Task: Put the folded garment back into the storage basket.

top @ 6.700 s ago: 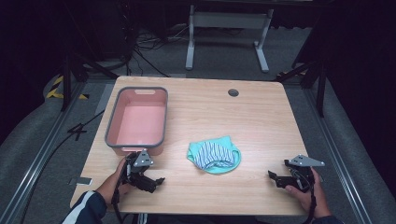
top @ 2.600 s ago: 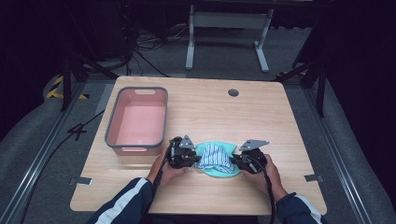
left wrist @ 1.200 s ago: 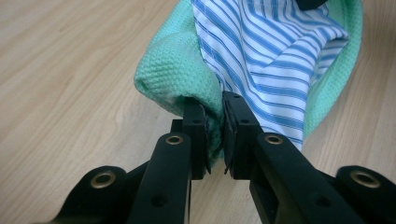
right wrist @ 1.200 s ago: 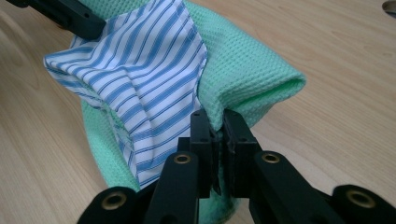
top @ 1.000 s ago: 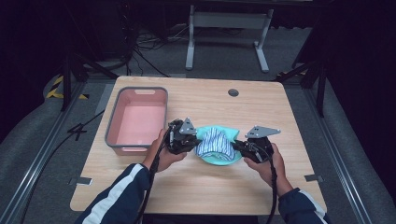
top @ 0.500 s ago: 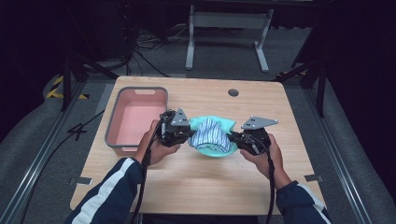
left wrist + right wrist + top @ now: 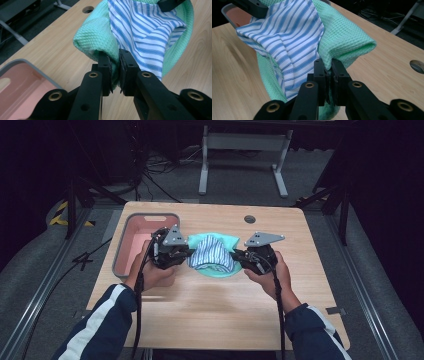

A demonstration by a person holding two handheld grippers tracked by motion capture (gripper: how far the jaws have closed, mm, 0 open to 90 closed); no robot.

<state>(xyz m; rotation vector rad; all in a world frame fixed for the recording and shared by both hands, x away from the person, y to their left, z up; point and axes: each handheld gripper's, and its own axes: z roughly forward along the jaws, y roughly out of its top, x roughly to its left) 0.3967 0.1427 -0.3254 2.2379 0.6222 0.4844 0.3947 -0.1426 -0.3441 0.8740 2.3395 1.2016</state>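
Hanging betw. both, cloth bundle (image 7: 212, 256) (green, striped), left gripper (image 7: 115, 67), right gripper (image 7: 328, 71) clamped on edges

From above, my left hand (image 7: 150, 270) hides part of the pink bin's (image 7: 131, 240) near wall. My sleeves run off the bottom edge. My left gripper (image 7: 115, 63) view cuts off the bin at its left edge.

wooden table (image 7: 300, 290) | grey floor (image 7: 165, 185) | metal stand (image 7: 242, 142) | dark surroundings
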